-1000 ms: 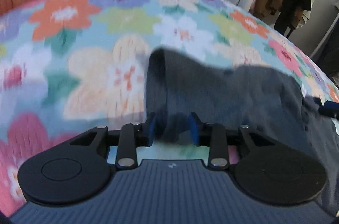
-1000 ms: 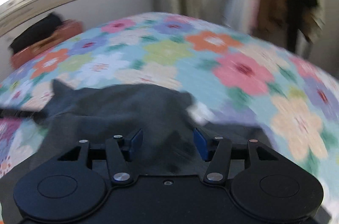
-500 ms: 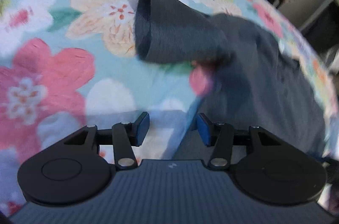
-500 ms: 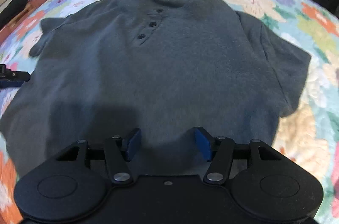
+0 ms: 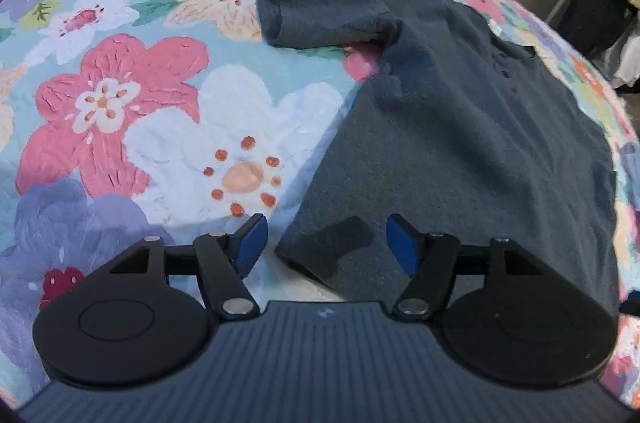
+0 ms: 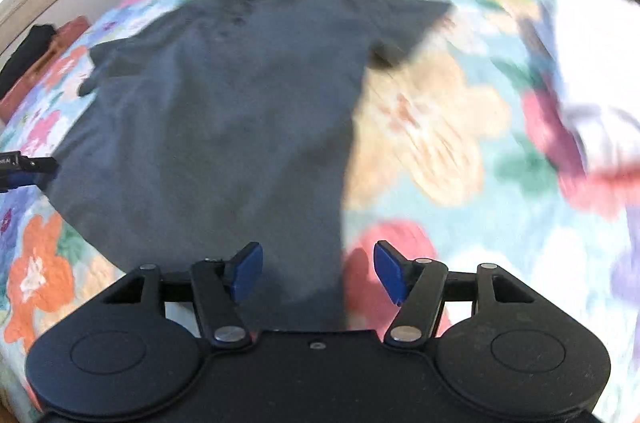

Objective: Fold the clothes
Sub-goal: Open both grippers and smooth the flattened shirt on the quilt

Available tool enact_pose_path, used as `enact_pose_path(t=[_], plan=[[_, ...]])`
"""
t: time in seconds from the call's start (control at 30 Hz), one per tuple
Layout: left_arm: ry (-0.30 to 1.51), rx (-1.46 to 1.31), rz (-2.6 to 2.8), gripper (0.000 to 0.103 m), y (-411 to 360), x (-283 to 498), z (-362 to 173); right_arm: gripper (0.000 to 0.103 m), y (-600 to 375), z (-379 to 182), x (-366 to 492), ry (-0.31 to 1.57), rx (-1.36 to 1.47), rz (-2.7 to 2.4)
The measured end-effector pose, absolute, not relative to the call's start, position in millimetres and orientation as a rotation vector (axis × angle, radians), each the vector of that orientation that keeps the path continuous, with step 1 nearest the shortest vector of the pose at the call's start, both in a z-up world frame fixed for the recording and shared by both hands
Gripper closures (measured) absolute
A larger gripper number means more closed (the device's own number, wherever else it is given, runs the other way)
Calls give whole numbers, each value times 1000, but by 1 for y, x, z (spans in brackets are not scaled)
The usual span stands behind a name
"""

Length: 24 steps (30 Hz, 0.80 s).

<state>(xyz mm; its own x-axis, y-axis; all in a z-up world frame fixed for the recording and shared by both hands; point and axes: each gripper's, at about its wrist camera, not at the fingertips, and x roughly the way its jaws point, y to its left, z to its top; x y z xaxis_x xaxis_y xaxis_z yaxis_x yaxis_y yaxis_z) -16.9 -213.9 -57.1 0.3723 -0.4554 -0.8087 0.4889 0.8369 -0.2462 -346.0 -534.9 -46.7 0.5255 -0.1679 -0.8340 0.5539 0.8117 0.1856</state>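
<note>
Shirt (image 5: 460,143) now released, both grippers' fingers (image 5: 250,239) spread wider

A second ago my left gripper (image 5: 323,243) was clamped on the sleeve (image 5: 316,11) of the grey shirt (image 5: 460,143); I've let go since, and its fingers (image 5: 250,238) now stand wide apart over the hem corner, the sleeve lying well ahead of them on the bed (image 5: 120,111). My right gripper (image 6: 318,271) has pulled back from the collar to the bottom hem, with the shirt's side edge between its fingers (image 6: 247,270).
</note>
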Motion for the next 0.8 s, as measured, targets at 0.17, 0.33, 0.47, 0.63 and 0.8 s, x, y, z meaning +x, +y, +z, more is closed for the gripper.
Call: enact_pose_path(t=[0.17,0.33,0.47,0.63,0.8], plan=[[1025,17,-591,28,-218,-20,-68,36,-539,-60,-373,926,540,-465],[1031,-81,-574,4,-215,-18,-69,35,-543,-77,-382,841,651,-404],[970,-39,-571,12,-218,-23,-78,72,-514,-86,-371,872,391,-375],[902,57,-625,99,-226,-38,-66,98,-501,-67,-364,839,301,-341],[839,-71,-643,100,-204,-49,-22,98,-512,-7,-384,694,380,-310]])
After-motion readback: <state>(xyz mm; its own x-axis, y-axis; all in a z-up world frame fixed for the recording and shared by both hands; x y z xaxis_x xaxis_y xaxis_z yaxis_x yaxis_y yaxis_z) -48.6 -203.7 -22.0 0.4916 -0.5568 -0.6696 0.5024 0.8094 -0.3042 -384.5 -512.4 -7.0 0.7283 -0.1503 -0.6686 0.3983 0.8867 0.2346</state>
